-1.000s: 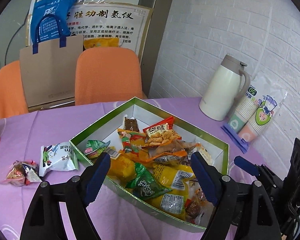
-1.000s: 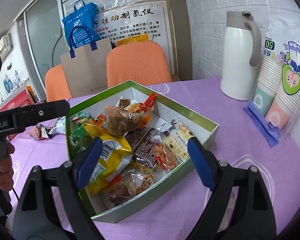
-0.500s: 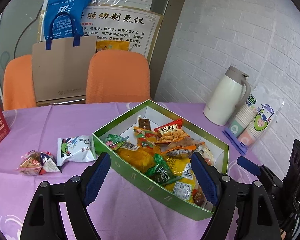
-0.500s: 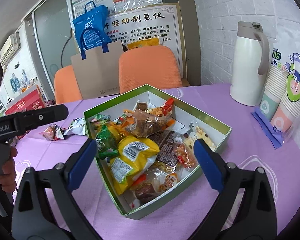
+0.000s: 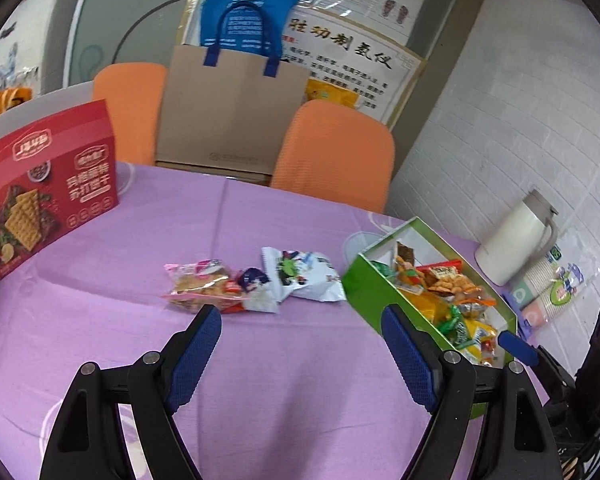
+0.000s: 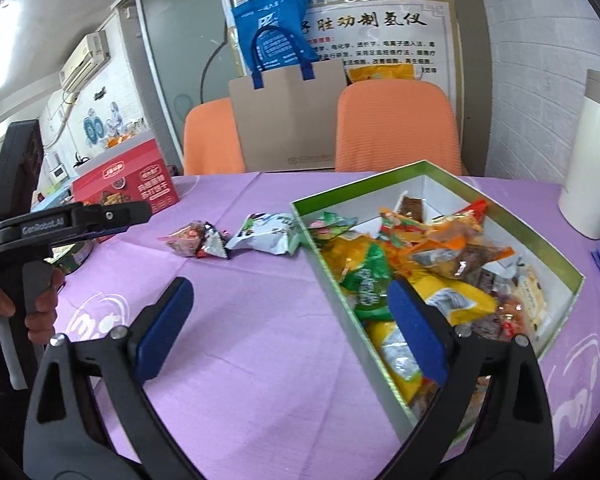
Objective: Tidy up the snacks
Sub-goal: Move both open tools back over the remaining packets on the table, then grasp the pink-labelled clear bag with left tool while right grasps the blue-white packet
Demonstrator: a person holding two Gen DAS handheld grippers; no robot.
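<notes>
Both claws are seen spread wide and empty: the left claw [image 5: 302, 346] is held low at the bottom centre of the left wrist view, aimed at the loose packets, while the right claw [image 6: 288, 330] is held above bare purple cloth at the bottom centre of its own view. The green box [image 6: 480, 194], at the right of both views, is already heaped with wrapped snacks, so most of the sorting is judged done. Three packets are left on the desk [image 5: 260, 360] just left of the box: a white-and-green packet [image 5: 300, 274] nearest its corner, a small dark-wrapped snack [image 5: 252, 280] touching it, and a pink-edged clear packet [image 5: 198, 282] farthest left. The left claw is probably kept open and pointed there because one of these is to be taken next.
</notes>
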